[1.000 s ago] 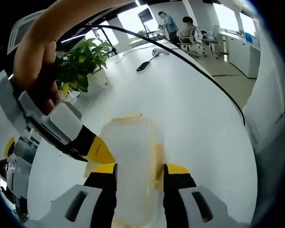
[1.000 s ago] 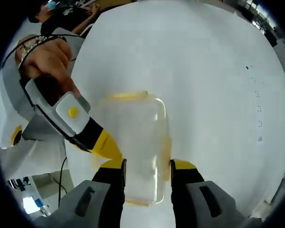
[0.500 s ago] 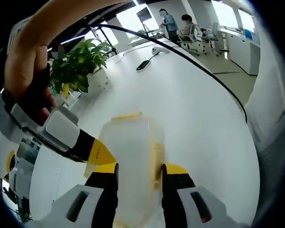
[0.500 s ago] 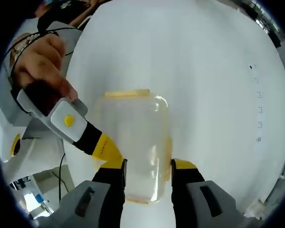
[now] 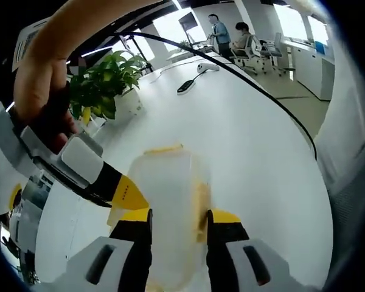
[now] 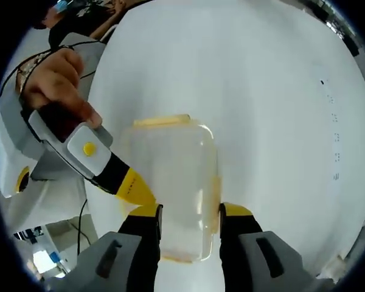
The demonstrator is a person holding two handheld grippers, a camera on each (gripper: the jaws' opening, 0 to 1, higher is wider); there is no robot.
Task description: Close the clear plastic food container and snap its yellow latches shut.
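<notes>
The clear plastic container (image 5: 167, 210) lies flat on the white surface (image 5: 255, 152), lid on, its body cloudy and see-through. A yellow latch (image 5: 163, 148) lies along its far short edge and another yellow latch (image 5: 201, 204) runs along its long side; whether either is snapped down cannot be told. In the right gripper view the same container (image 6: 173, 182) shows rounded corners, a yellow latch at the far end (image 6: 161, 120) and one on the side by the jaw (image 6: 216, 191).

The left tool (image 5: 178, 228) has its two jaws set on either side of the container's near end, pressing on its long sides. The right tool (image 6: 188, 222) straddles the container the same way, jaws against both sides.

In each view the other tool (image 5: 118, 191) comes in from the left, its yellow tip touching the container's side, with a hand (image 5: 39, 91) wrapped round its handle. A potted plant (image 5: 100, 85) stands on the surface farther off, near a black cable (image 5: 243, 79).
</notes>
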